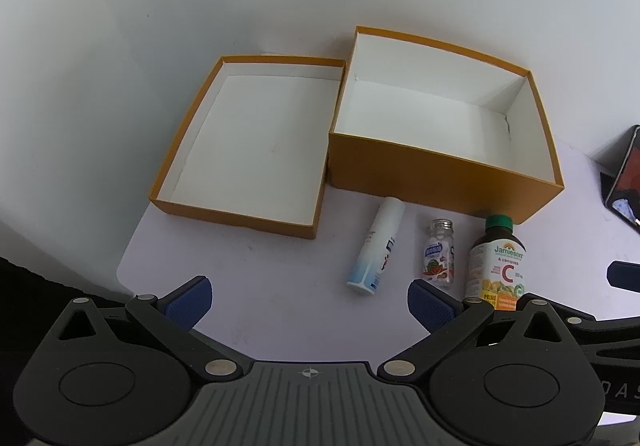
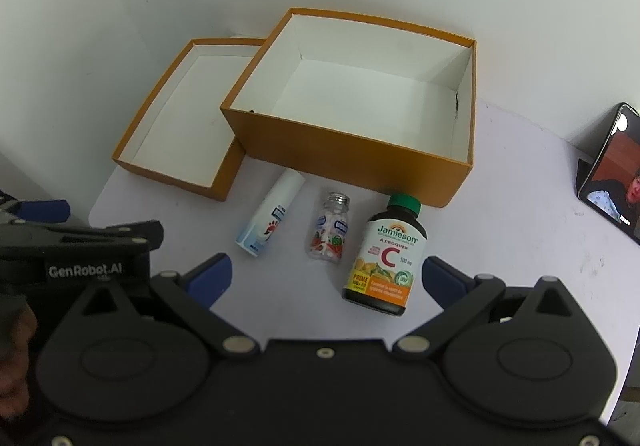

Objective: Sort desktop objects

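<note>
orange box, green-capped bottle, white table

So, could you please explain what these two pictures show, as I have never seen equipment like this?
There is no robot here: a person holds a pair of hand-held tongs in each hand, and each has a wide-angle camera looking forward along its two fingers. One picture comes from the left tongs, the other from the right tongs. The black parts with blue pads at the bottom are the tongs themselves. Both are open and hold nothing.

On the white table sit a deep orange box and, beside it, its shallow lid, both empty. In front lie a white tube, a small clear bottle and a dark vitamin C bottle. A phone stands propped at the right.
</note>
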`<state>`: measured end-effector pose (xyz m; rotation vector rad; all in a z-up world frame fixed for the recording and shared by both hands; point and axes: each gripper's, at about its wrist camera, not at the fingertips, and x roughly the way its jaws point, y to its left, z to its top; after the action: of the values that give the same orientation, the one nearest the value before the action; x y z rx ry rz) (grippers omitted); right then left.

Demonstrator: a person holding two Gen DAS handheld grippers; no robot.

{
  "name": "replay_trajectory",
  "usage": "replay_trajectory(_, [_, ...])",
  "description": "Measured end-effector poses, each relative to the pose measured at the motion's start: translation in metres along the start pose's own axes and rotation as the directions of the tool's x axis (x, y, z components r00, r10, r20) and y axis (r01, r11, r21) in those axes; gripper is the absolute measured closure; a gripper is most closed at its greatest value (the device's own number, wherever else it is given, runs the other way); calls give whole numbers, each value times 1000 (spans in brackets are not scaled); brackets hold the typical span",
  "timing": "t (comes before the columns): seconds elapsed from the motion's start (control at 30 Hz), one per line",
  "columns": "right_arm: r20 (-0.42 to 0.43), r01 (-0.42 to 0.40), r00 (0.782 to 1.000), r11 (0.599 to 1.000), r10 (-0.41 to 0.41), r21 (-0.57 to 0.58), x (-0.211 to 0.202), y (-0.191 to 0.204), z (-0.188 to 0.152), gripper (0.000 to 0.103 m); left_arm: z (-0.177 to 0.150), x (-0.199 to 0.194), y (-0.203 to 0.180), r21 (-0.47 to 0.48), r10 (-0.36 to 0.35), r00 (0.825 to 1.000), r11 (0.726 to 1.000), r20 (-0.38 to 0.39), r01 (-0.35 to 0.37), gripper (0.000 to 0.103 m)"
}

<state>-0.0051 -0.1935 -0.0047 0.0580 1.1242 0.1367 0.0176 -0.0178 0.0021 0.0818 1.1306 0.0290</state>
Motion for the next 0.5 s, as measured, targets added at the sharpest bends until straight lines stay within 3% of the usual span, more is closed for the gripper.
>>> replay_trajectory(0.5, [-1,1,1000,1000,-1,-2,1,0,3,0,1,0,2,-15,-6,1000,1000,15,6,0])
